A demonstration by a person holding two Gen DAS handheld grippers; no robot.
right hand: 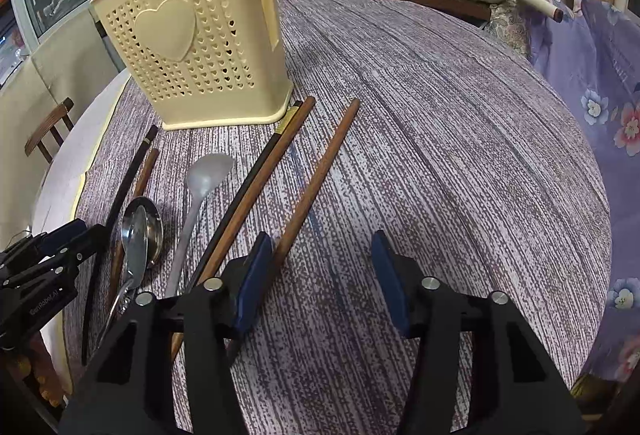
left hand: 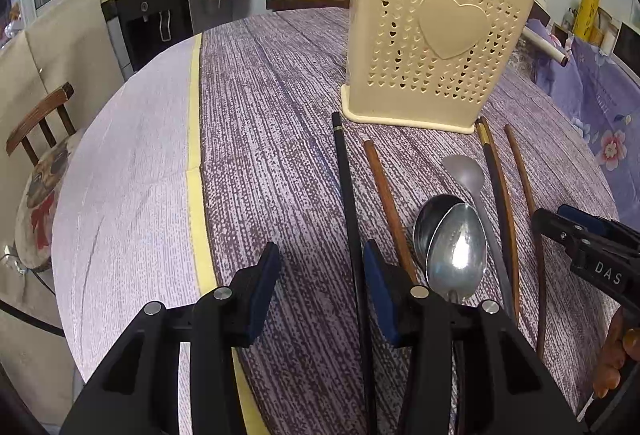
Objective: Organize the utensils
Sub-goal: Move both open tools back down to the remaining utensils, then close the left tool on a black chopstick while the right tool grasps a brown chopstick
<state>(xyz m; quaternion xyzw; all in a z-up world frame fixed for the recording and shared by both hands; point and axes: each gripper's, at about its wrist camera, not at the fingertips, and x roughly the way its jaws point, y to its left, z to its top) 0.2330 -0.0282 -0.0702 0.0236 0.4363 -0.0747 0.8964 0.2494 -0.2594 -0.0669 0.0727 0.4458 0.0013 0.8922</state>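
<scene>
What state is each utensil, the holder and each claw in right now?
Holder: upright on the table, with a stick poking from its top.
Steel spoons: two, stacked, lying flat.
Grey spoon: lying flat.
Black chopstick: lying flat, beside the left claw's pad.
Brown chopstick: lying flat, touching the right claw's pad.
Left claw: open, empty.
Right claw: open, empty.

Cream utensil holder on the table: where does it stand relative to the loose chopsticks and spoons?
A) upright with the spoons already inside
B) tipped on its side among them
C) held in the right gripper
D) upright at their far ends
D: the cream utensil holder stands upright on the table, beyond the far tips of the chopsticks and spoons, which lie flat on the cloth.
</scene>
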